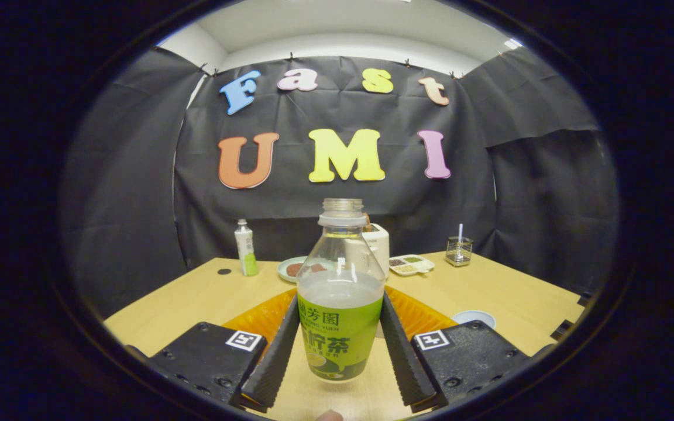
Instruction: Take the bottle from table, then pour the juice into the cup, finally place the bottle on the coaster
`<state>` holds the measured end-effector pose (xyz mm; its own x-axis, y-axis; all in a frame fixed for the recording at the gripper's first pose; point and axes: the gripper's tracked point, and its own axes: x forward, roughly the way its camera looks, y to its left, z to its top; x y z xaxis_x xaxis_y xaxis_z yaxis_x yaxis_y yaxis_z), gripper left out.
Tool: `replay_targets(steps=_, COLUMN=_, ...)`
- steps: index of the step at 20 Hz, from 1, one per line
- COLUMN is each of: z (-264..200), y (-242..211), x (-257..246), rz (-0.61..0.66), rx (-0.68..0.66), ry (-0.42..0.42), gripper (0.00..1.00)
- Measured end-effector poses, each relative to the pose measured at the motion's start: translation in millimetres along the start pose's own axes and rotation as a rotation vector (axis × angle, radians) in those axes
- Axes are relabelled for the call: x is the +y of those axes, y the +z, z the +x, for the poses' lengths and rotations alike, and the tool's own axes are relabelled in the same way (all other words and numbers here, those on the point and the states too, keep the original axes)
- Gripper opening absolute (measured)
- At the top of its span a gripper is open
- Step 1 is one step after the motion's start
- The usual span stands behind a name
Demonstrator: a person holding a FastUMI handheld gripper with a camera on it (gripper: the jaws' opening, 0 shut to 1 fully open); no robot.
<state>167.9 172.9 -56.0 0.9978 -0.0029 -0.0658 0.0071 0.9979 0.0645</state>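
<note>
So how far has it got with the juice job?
Early on. The tool has its fingers against both sides of the uncapped green-label bottle, so the pick-up looks done or nearly so. Juice fills it to the label's top, so pouring seems not yet done. Pouring and setting it on the orange coaster remain.

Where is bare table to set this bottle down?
Gripper is shut on the bottle. Bare table lies left, between small bottle and orange mat, and right, between glass and bowl. Crowded behind: plate, white appliance, tray.
</note>
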Motion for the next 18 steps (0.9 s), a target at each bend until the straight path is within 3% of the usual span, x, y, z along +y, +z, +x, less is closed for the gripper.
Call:
replay_targets(steps=9, z=-4.3, y=-2.3, x=-9.1, rz=0.172, rx=0.02, ry=0.043, gripper=0.8)
replay_targets(steps=18, z=11.2, y=-30.8, x=-31.3, rz=0.6, rx=0.085, ry=0.129, gripper=0.79)
